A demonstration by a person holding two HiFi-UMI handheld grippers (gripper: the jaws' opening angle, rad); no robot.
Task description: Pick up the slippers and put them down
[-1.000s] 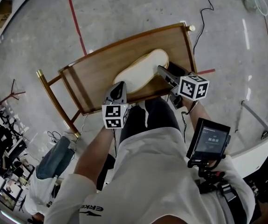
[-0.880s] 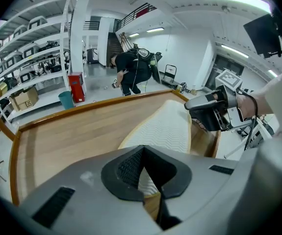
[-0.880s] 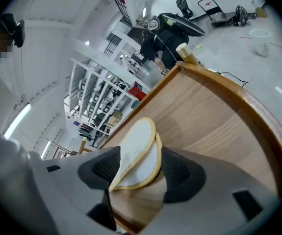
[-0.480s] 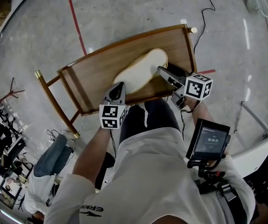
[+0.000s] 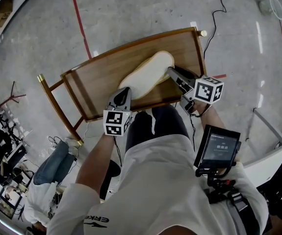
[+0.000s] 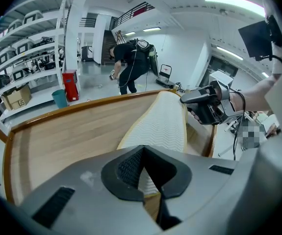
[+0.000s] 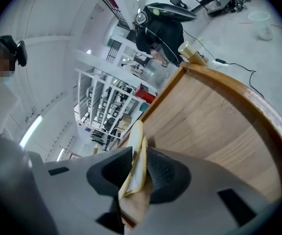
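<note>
Cream slippers lie sole up, stacked as a thin pair, on a wooden table with a raised rim. My left gripper holds their near end; in the left gripper view the ribbed sole runs down into the narrow gap of the left gripper. My right gripper is at their right end. Its jaws have just been closing, and in the right gripper view the right gripper pinches the two yellow edges of the slippers. The right gripper also shows in the left gripper view.
The table rim curves round the far right corner. A red tape line and a black cable cross the concrete floor. A screen device hangs at my waist. A person bends over beyond the table; shelves stand left.
The right gripper's jaws have narrowed onto the slippers' right end, and its marker cube has shifted slightly right. The left gripper has stayed where it was.
</note>
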